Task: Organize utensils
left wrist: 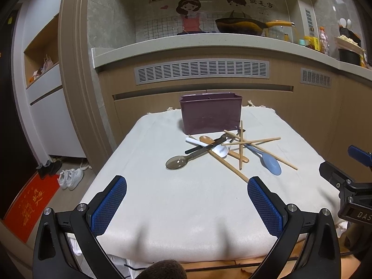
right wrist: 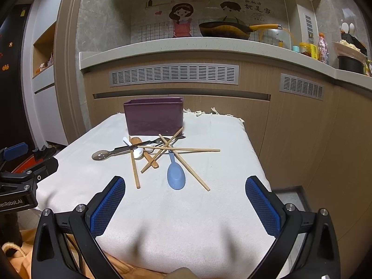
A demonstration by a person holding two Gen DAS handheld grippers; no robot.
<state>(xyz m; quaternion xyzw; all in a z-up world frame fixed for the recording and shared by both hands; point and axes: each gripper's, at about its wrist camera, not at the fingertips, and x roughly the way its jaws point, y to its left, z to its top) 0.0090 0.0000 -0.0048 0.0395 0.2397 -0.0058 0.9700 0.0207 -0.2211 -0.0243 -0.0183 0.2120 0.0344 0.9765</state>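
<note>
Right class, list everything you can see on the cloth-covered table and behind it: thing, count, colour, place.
Box: one, purple, far end of the cloth.
Chopsticks: several, light wood, crossed in a pile in front of the box.
Blue spoon: one, nearest edge of the pile.
White spoon: one, in the pile.
Wooden spoon: one, brown, under the chopsticks.
Clear spoon: one, greyish, left of the pile.
Cloth: one, cream, covering the table.
Pan: one, dark with a yellow handle, on the counter behind.
Left tool: open, empty.
Right tool: open, empty.
</note>
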